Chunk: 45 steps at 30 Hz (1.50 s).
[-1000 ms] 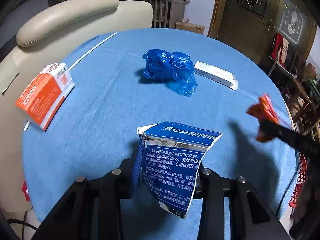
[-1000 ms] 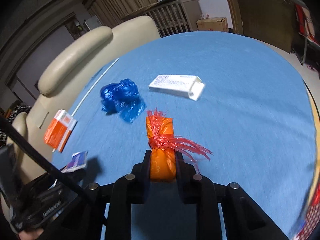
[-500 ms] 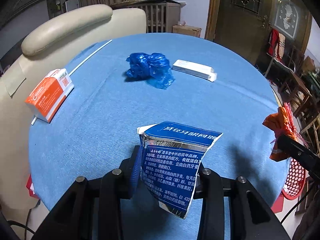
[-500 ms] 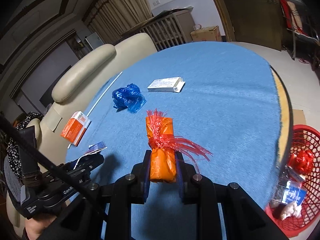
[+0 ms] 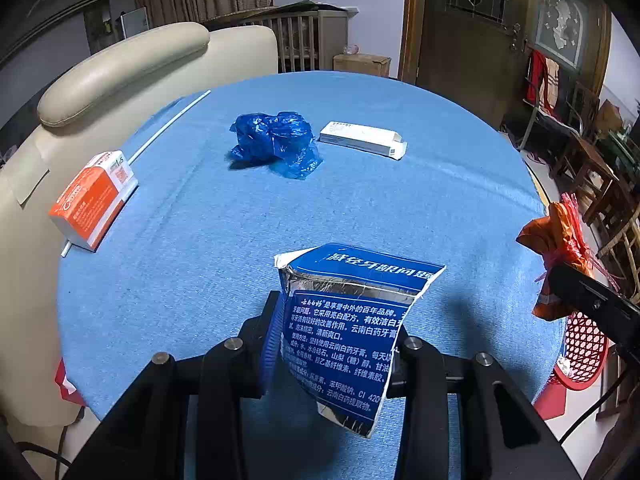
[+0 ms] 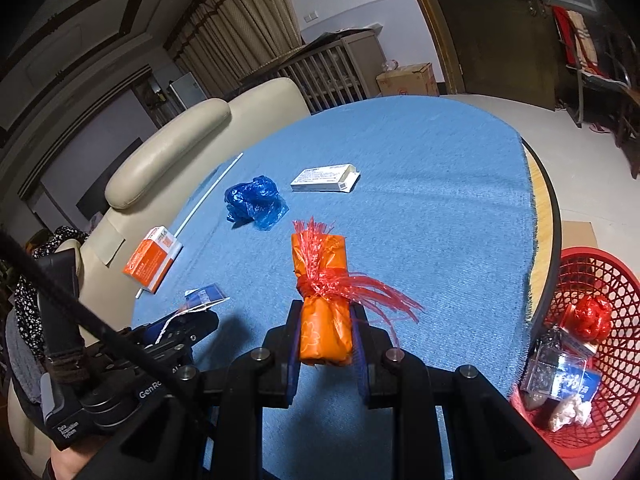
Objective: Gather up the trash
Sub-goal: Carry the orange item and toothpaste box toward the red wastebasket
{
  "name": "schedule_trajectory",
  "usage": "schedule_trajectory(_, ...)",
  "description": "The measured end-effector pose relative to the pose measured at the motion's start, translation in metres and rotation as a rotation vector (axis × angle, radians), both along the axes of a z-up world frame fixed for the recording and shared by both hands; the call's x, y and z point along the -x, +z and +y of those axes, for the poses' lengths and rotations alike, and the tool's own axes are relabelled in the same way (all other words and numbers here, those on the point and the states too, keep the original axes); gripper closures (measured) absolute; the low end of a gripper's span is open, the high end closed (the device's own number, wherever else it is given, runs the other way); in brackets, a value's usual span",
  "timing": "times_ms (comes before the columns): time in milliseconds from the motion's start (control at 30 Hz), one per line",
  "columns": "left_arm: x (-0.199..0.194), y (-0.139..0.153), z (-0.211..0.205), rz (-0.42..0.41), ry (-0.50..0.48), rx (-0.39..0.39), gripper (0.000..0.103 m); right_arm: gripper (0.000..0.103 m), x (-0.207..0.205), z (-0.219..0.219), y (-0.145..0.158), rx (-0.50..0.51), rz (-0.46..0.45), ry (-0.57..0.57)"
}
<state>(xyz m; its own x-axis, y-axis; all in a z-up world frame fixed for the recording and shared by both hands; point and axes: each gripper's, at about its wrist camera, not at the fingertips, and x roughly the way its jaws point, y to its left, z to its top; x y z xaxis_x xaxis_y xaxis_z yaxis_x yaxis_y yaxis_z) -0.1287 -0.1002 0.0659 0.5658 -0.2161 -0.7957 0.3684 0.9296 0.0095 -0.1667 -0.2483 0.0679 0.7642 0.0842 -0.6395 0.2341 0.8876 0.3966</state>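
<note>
My left gripper is shut on a torn blue toothpaste box piece and holds it above the near edge of the round blue-clothed table. My right gripper is shut on an orange wrapper bundle tied with red plastic strips, held above the table's near right part. A red trash basket with several trash items stands on the floor at the right. On the table lie a crumpled blue plastic bag, a white box and an orange box.
A thin white stick lies along the table's left edge. A beige padded chair stands against the left side. The basket shows below the table's right edge. Wooden chairs stand at the far right.
Both grippers have drawn back and up from the table, each still holding its item. The right gripper has swung rightwards, bringing the red basket into its view.
</note>
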Motion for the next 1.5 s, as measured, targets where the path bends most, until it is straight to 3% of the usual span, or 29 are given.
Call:
schedule_trajectory(1000, 0.002, -0.006, -0.014, -0.002, -0.024, -0.028, 0.062, 0.079, 0.018, -0.018, -0.007, -0.029, -0.006, -0.045)
schedule_trajectory(1500, 0.007, -0.005, -0.037, -0.01, -0.073, -0.055, 0.062, 0.08, 0.047, -0.054, -0.015, -0.049, -0.002, -0.128)
